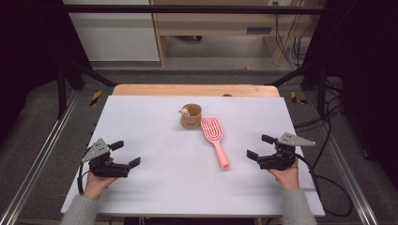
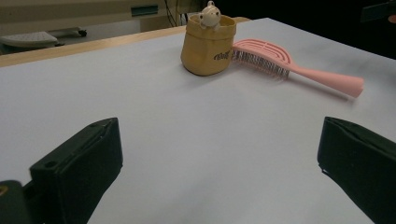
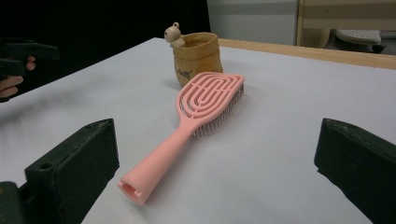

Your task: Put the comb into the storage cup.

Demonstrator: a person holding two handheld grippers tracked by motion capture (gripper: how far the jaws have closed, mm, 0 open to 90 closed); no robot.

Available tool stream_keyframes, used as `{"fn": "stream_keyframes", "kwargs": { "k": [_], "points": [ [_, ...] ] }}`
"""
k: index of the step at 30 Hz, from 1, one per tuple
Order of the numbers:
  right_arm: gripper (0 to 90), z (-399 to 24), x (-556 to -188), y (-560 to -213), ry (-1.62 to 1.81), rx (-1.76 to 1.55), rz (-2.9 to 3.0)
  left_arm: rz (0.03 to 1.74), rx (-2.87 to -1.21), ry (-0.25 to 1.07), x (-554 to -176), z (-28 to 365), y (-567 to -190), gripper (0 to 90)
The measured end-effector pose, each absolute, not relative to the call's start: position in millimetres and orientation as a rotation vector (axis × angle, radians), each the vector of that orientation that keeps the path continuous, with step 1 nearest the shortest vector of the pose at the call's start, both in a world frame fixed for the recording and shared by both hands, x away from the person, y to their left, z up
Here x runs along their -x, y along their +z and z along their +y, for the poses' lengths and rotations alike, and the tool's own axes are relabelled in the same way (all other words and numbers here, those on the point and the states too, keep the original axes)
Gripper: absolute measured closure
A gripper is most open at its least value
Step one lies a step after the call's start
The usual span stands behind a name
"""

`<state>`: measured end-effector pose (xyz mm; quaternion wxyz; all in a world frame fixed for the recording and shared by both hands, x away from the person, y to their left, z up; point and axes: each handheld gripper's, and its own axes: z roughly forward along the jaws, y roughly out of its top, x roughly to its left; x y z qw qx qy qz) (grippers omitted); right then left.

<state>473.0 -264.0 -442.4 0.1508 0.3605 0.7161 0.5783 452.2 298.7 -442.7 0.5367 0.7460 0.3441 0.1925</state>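
A pink hairbrush [image 1: 215, 138] lies bristles down on the white table top [image 1: 155, 187], its handle toward the near side. Just behind its head stands a small tan pot [image 1: 191, 116] with a little bear figure on the rim. My left gripper [image 1: 126, 153] rests near the front left, open and empty, well clear of both. My right gripper [image 1: 260, 146] is open and empty at the front right, a short way right of the brush handle. The left gripper view has the pot [image 2: 208, 46] and brush [image 2: 289, 67] far ahead. The brush [image 3: 196, 116] lies close before the right gripper [image 3: 217, 158], with the pot [image 3: 196, 56] behind it.
A wooden table edge [image 1: 195, 90] shows beyond the white top. Metal rails run along both sides, and cables [image 1: 331, 187] trail on the floor at the right. Wooden furniture [image 1: 216, 18] stands at the back. The other hand's gripper [image 3: 18, 53] sits far left in the right gripper view.
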Motion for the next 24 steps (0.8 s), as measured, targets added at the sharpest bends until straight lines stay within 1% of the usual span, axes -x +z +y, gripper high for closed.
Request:
{"fn": "stream_keyframes", "kwargs": {
  "k": [17,24],
  "points": [
    [0.3,-262,-473,-440,1.622,-1.050,2.073,0.828,-1.781,0.458,-453,299,-445,0.0],
    [0.5,-254,-474,-434,1.602,-1.064,2.093,0.829,-1.783,0.456,-453,299,-445,0.0]
  ]
}}
